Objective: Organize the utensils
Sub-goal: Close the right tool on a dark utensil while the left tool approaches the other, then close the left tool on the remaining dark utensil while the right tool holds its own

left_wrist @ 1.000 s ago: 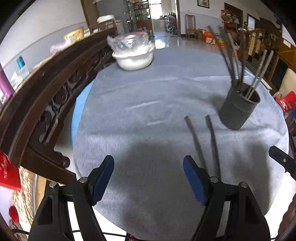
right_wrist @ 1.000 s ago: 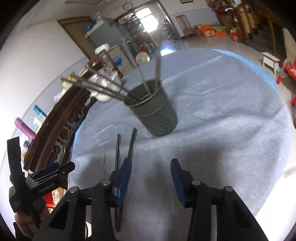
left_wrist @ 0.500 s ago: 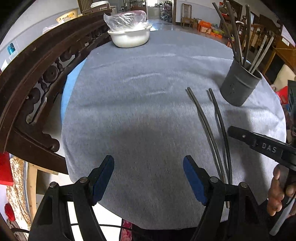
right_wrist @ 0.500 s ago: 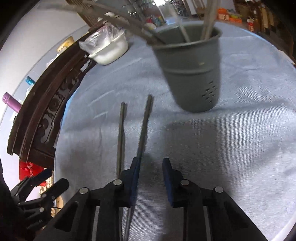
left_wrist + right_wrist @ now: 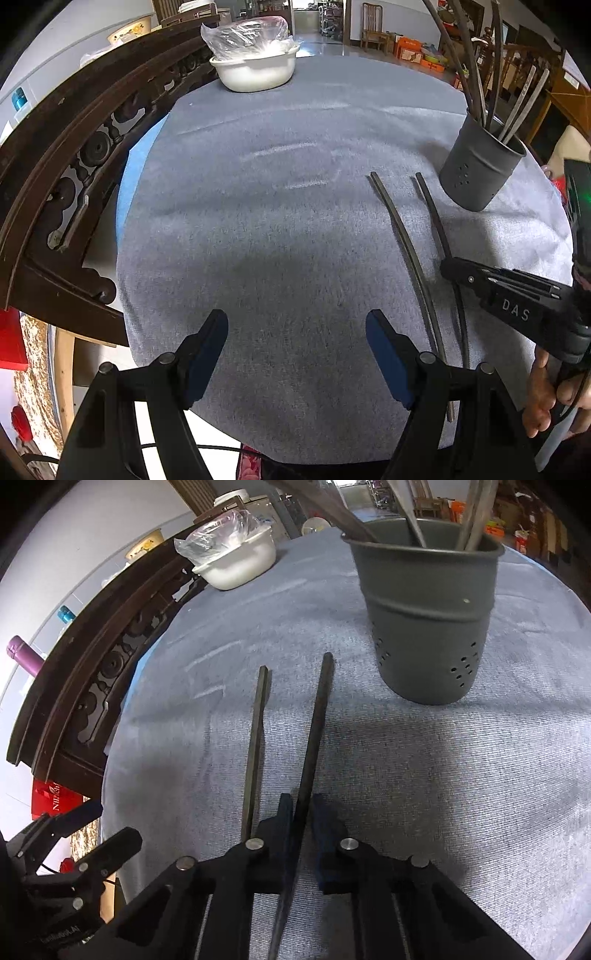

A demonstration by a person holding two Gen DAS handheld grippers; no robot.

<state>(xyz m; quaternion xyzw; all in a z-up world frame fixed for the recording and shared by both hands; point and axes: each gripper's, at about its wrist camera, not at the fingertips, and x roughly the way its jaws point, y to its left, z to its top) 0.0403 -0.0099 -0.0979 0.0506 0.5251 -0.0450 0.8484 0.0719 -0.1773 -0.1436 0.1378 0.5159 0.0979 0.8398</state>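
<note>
Two dark chopsticks lie side by side on the grey cloth. My right gripper point(image 5: 302, 805) has its jaws closing on the right chopstick point(image 5: 314, 720), and the blue pads press on its near part. The left chopstick point(image 5: 256, 738) lies free beside it. Just beyond their far tips stands a grey perforated holder point(image 5: 424, 627) with several utensils in it. My left gripper point(image 5: 297, 328) hovers open over bare cloth, left of both chopsticks point(image 5: 402, 236), with nothing between its fingers. In the left wrist view the right gripper point(image 5: 448, 267) sits on the right chopstick point(image 5: 434, 214), in front of the holder point(image 5: 476, 173).
A white bowl point(image 5: 255, 70) covered with clear plastic stands at the table's far side. A dark carved wooden chair back point(image 5: 74, 147) curves along the left edge of the round table point(image 5: 277, 221). A hand point(image 5: 546, 398) grips the right tool's handle at lower right.
My right gripper came down and forward towards the right chopstick and its jaws narrowed onto it. The left gripper sank a little towards the cloth and stayed open.
</note>
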